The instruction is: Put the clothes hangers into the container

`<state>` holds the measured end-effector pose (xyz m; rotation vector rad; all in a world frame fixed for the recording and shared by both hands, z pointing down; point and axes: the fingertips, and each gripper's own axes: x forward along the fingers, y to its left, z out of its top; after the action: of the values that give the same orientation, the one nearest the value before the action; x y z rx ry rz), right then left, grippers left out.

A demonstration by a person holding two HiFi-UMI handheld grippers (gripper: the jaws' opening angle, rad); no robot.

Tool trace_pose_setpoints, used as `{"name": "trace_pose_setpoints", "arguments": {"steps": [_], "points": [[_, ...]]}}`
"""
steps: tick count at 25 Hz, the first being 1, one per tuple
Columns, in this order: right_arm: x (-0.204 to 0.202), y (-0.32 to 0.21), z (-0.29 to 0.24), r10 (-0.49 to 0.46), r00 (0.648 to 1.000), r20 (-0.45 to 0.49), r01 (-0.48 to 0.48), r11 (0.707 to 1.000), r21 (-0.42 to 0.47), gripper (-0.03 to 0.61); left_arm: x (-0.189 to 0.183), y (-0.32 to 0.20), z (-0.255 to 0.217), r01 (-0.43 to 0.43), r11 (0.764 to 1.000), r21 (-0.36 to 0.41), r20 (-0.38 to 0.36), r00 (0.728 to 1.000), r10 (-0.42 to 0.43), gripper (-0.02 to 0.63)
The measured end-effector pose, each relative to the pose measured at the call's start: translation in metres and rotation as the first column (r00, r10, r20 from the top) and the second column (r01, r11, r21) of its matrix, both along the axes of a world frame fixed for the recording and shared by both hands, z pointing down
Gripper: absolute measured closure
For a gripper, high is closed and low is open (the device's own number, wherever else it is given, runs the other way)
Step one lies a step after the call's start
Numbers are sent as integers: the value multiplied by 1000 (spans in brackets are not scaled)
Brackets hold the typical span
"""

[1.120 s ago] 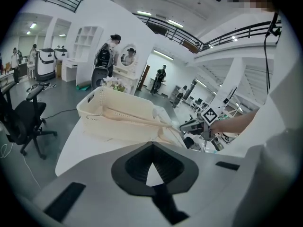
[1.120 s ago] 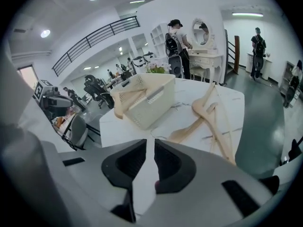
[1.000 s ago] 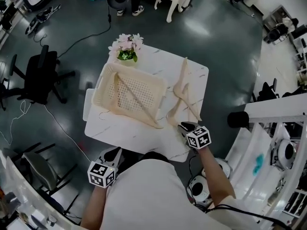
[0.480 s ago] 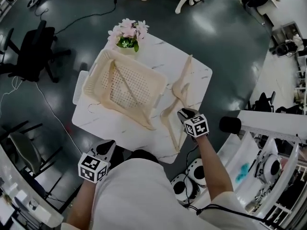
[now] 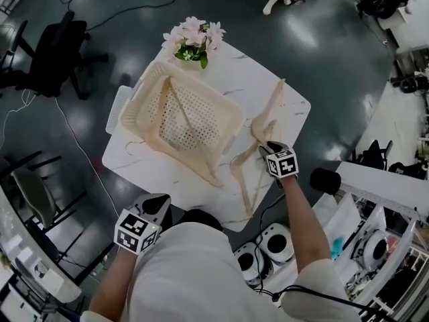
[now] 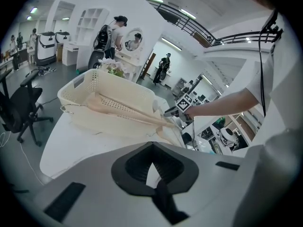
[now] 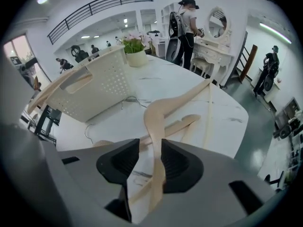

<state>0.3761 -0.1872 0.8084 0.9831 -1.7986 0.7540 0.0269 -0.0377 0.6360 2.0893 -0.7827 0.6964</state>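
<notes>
A cream perforated basket [image 5: 144,99] stands on the white marble table [image 5: 221,72]. One wooden hanger [image 5: 188,129] lies slanted in it and sticks out over the near rim. Two more hangers [image 5: 271,109] lie crossed on the table to its right. My right gripper [image 5: 271,149] is over the nearer one. Its jaws are opening, and that hanger [image 7: 156,112] runs between them with a gap on the left side. My left gripper [image 5: 151,206] hangs off the table's near edge, shut and holding nothing. From there I see the basket [image 6: 104,86] and its hanger [image 6: 128,112].
A pot of pink flowers [image 5: 194,42] stands at the table's far corner, behind the basket. A black office chair [image 5: 50,45] is on the floor at the left, and white machines [image 5: 278,243] stand close by on the right. People stand by a dressing table [image 7: 215,51] in the background.
My right gripper has moved from the table's near edge forward along the hanger, and its jaws have widened. The left gripper stays low by the near edge. The head view has shifted.
</notes>
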Motion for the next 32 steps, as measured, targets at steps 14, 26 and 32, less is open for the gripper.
{"name": "trace_pose_setpoints", "arguments": {"steps": [14, 26, 32], "points": [[15, 5, 29, -45, 986, -161, 32, 996, -80, 479, -22, 12, 9, 55, 998, -24, 27, 998, -54, 606], [3, 20, -27, -38, 992, -122, 39, 999, 11, 482, -32, 27, -4, 47, 998, 39, -5, 999, -46, 606], [4, 32, -63, -9, 991, -134, 19, 997, 72, 482, -37, 39, -11, 40, 997, 69, -21, 999, -39, 606]]}}
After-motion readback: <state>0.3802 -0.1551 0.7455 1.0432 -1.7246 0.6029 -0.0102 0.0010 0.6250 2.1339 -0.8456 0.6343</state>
